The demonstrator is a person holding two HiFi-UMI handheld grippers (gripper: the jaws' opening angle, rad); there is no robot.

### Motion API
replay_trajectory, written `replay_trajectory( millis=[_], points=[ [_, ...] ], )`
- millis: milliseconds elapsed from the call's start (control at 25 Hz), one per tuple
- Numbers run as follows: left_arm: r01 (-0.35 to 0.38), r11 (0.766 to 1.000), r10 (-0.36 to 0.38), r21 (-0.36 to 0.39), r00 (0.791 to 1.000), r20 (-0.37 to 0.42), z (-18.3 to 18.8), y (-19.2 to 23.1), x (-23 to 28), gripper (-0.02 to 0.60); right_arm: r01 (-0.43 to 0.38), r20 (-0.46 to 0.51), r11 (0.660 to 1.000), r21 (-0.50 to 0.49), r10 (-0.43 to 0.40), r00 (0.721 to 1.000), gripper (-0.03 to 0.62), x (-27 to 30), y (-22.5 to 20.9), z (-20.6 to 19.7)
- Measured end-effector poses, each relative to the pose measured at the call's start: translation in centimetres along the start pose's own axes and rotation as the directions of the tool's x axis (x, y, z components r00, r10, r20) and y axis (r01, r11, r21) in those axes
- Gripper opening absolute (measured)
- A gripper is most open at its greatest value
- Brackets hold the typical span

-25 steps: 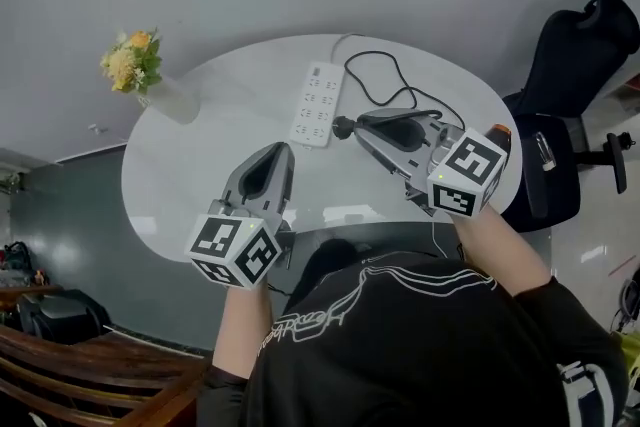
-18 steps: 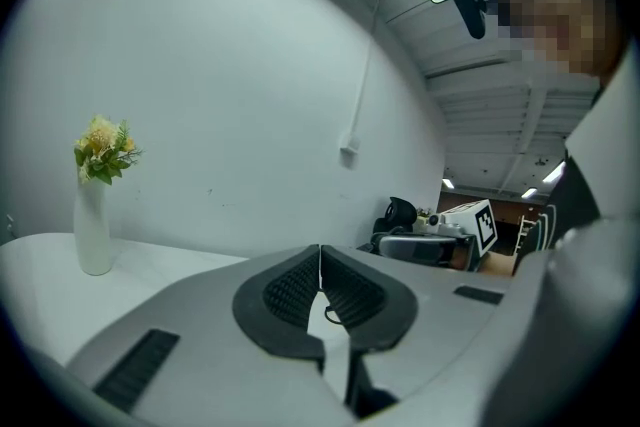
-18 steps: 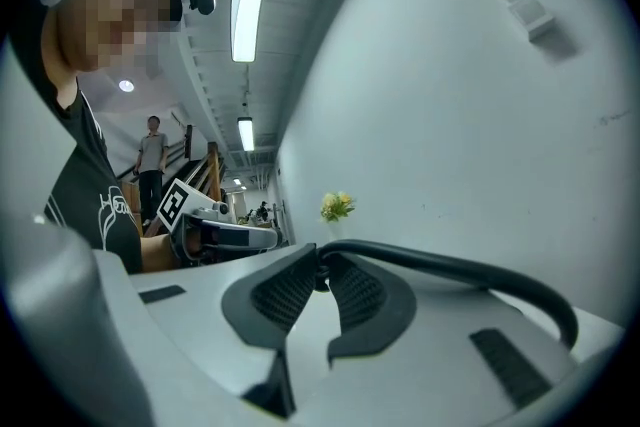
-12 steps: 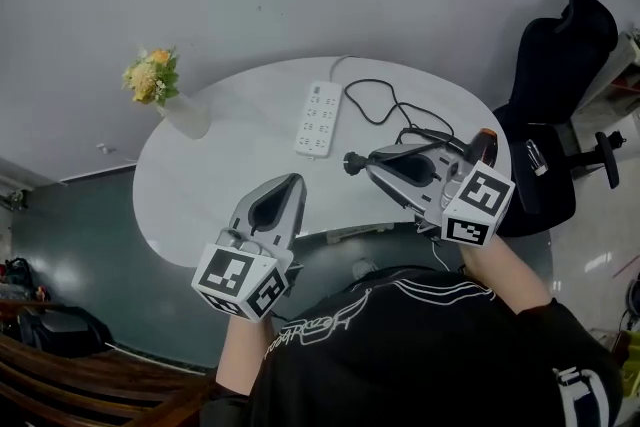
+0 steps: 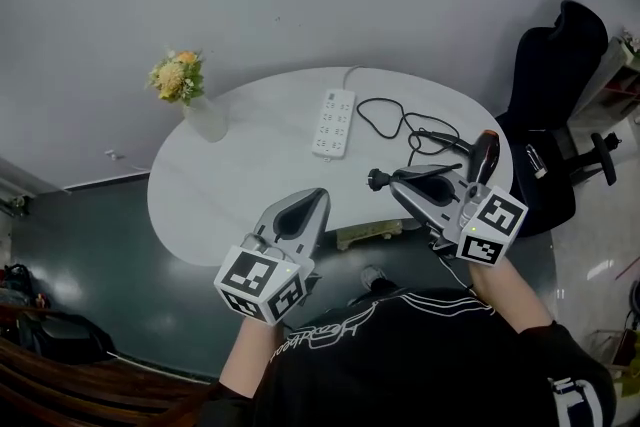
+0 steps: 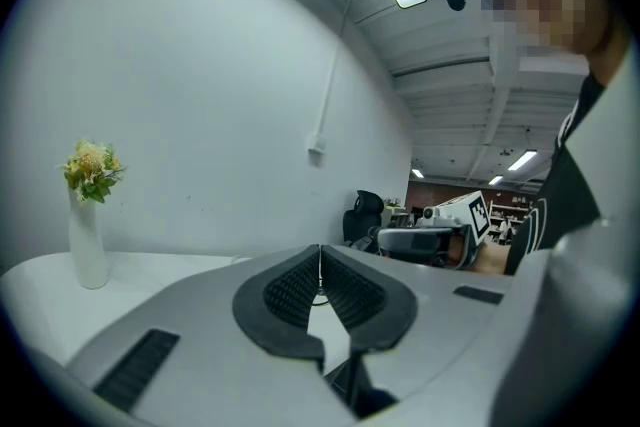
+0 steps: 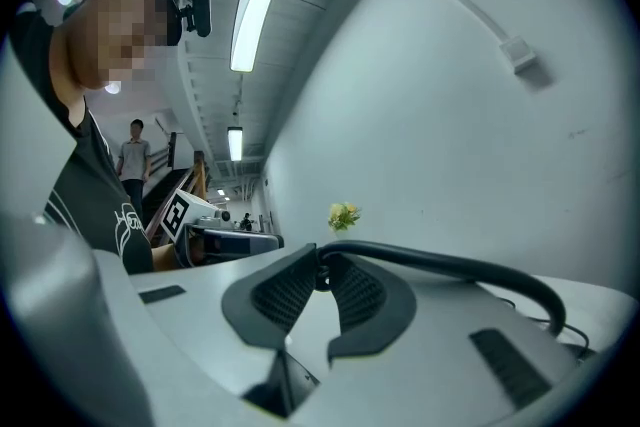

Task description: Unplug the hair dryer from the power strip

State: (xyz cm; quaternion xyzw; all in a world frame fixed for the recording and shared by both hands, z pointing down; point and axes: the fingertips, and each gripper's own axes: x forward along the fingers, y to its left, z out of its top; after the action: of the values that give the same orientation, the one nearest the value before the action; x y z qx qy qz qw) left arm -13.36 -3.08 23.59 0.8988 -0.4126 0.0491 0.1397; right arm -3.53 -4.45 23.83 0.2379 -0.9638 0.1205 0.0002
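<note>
One plug (image 5: 377, 179) sits pinched in my right gripper (image 5: 393, 180), my left gripper (image 5: 320, 197) closed and empty, so I lay it down gently, right of the power strip (image 5: 334, 123).

White power strip (image 5: 335, 122) lies flat on the counter (image 5: 230, 185), long axis toward the wall. Black hair dryer (image 5: 485, 157) (orange at its far end) rests at the counter's right edge. Its black cord (image 5: 400, 123) loops between them. Plug (image 5: 374, 180) is off the strip, pinched in the right gripper (image 5: 388, 181).
</note>
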Motion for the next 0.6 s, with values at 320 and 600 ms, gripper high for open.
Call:
replay_trajectory(
  millis=[320, 600],
  points=[
    [0.022, 1.000, -0.022, 0.005, 1.000, -0.005, -1.1, -0.2, -0.7, 0.006, 0.023, -0.015, 1.000, 0.001, -0.023, 1.000, 0.026, 0.1, 1.1, -0.8],
    [0.025, 1.000, -0.025, 0.018, 1.000, -0.006, -0.9, -0.3, -1.4, 0.006, 0.015, -0.015, 1.000, -0.007, -0.015, 1.000, 0.026, 0.4, 2.0, -0.6]
  ],
)
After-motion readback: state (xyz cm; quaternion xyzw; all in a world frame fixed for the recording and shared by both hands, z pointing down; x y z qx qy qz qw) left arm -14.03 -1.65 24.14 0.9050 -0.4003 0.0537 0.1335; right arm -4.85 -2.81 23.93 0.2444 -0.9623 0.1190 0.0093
